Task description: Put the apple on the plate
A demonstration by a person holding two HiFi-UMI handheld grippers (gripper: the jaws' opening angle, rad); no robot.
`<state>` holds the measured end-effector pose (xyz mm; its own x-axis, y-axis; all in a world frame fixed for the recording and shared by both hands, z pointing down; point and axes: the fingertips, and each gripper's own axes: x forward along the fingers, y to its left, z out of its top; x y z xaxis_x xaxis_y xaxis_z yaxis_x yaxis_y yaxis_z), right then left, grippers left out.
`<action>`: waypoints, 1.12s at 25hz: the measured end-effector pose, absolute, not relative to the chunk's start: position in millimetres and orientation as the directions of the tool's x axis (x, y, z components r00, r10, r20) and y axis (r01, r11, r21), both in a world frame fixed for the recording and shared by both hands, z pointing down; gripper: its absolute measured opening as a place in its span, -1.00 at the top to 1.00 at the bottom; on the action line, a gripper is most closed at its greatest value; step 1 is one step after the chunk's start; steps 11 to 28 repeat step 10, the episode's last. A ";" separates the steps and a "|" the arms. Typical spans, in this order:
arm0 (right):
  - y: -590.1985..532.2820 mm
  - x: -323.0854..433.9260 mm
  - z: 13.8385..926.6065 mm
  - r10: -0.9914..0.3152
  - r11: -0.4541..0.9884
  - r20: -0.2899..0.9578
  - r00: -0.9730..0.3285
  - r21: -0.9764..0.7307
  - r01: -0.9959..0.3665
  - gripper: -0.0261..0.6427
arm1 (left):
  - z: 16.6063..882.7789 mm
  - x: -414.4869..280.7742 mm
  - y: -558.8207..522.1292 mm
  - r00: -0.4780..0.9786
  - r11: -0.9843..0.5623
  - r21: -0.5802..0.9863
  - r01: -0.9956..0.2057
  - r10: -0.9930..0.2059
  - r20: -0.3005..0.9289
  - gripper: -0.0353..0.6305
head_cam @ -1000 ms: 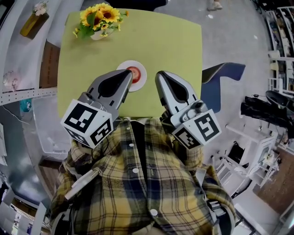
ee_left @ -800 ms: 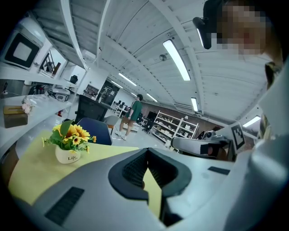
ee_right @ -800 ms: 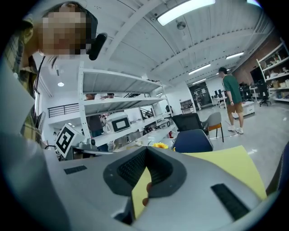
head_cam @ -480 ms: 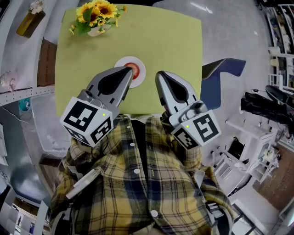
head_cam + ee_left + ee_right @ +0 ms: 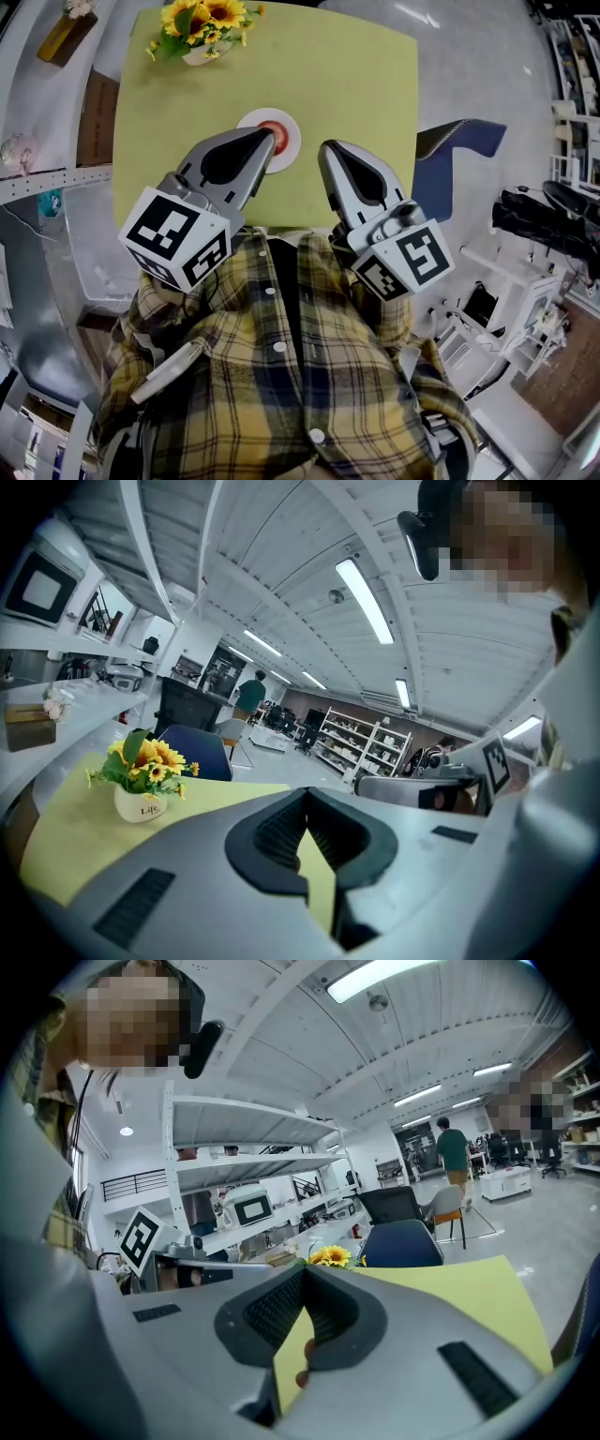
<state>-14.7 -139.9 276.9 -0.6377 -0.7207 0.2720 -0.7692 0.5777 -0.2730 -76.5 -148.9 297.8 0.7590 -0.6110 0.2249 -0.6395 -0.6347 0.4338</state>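
A red apple (image 5: 277,134) lies in the middle of a small white plate (image 5: 289,120) on the yellow-green table (image 5: 356,84). My left gripper (image 5: 267,139) is shut and empty, and its tip overlaps the plate's near edge in the head view. My right gripper (image 5: 326,148) is shut too, with nothing in it, a little to the right of the plate. In the left gripper view the jaws (image 5: 306,799) meet at the tip with only table showing behind them. In the right gripper view a small reddish patch (image 5: 303,1378) shows low in the gap behind the right gripper (image 5: 305,1277).
A white pot of sunflowers (image 5: 202,23) stands at the table's far left corner. A blue chair (image 5: 459,150) stands to the right of the table. White shelving and a bottle (image 5: 64,33) lie to the left. A person in a plaid shirt (image 5: 281,356) holds both grippers.
The head view has shifted slightly. Both grippers stay shut and keep their place by the plate.
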 end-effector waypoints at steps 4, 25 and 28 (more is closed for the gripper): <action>-138.8 -15.6 275.8 -0.715 0.585 0.275 -0.643 -0.267 -0.765 0.93 | 287.2 -77.2 -156.7 0.773 -0.673 0.390 -0.629 -0.596 0.217 0.88; -134.6 -17.0 277.5 -0.719 0.582 0.271 -0.640 -0.268 -0.767 0.93 | 286.7 -90.0 -164.9 0.776 -0.710 0.315 -0.630 -0.575 0.259 0.87; -134.6 -17.0 277.5 -0.719 0.582 0.271 -0.640 -0.268 -0.767 0.93 | 286.7 -90.0 -164.9 0.776 -0.710 0.315 -0.630 -0.575 0.259 0.87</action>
